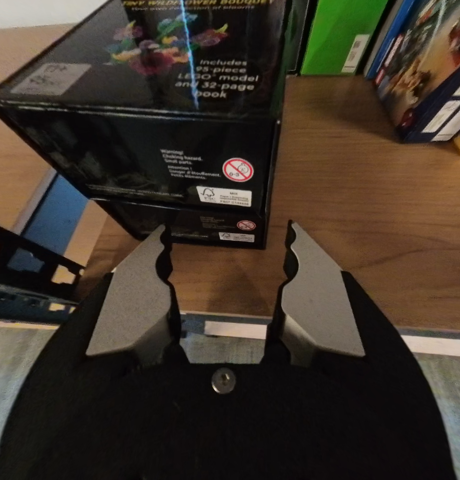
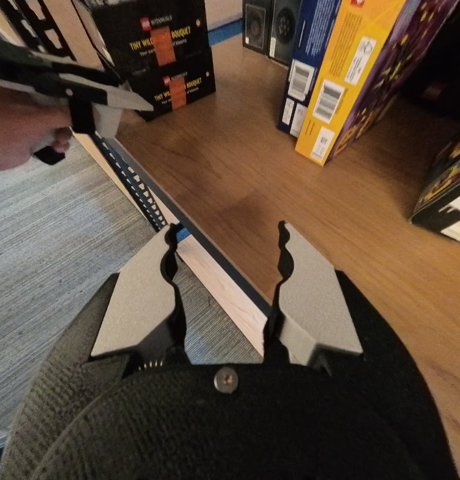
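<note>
Two black boxes with flower pictures are stacked on a wooden shelf (image 1: 340, 207). The upper box (image 1: 145, 155) sits askew on the lower box (image 1: 197, 231). My left gripper (image 1: 227, 226) is open and empty, its fingertips just short of the lower box's front face. In the right wrist view the same stack (image 2: 166, 59) stands at the far left of the shelf (image 2: 249, 168), with the left gripper (image 2: 140, 105) and the hand (image 2: 21, 130) holding it beside it. My right gripper (image 2: 227, 226) is open and empty over the shelf's front edge, far from the stack.
Upright boxes line the shelf's right side: green (image 1: 337, 36) and blue (image 1: 418, 72) ones, and a blue (image 2: 299, 78), a yellow (image 2: 335, 85) and a purple one (image 2: 395, 65). A dark box (image 2: 444, 197) lies at far right. A perforated metal rail (image 2: 135, 181) borders grey carpet (image 2: 55, 220).
</note>
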Demonstrator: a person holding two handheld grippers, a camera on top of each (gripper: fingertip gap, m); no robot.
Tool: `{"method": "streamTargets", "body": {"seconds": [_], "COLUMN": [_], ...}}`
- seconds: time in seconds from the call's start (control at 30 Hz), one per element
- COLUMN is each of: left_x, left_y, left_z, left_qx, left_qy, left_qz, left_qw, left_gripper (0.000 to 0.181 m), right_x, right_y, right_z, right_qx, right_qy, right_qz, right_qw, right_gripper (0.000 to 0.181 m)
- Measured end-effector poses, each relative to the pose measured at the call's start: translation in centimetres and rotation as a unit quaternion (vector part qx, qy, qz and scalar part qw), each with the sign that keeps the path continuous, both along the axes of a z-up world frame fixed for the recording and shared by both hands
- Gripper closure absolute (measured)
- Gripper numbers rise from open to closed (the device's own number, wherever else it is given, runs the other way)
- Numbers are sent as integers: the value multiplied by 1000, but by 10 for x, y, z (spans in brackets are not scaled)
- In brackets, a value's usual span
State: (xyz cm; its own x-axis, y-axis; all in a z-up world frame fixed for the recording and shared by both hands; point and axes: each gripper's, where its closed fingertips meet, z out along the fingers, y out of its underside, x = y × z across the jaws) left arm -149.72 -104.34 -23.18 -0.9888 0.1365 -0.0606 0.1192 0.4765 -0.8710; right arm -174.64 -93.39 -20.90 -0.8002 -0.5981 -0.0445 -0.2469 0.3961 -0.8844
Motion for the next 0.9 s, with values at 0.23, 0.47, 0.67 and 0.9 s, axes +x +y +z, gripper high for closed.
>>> {"method": "streamTargets", "body": {"seconds": [0.23,0.47,0.67,0.9], "left_x": [2,-42,-8,10], "left_y": [-24,-16,-25,4], "left_z": [-1,-5,7,19], "left_qx": [15,18,-14,-22], "left_qy": [-12,-53,-20,39], "left_qz": [-44,-235,-148,-135], "left_qw": [999,970,989,990], "left_gripper": [96,117,87,101], "right_x": [7,50,106,193], "right_y": [-7,-1,-33,-117], "right_z": [-8,8,29,-5], "right_qx": [32,9,-29,13], "right_qy": [-44,-82,-63,39], "right_qz": [-76,-144,-72,-3], "right_qw": [996,986,995,999], "right_gripper": [105,109,110,101]}}
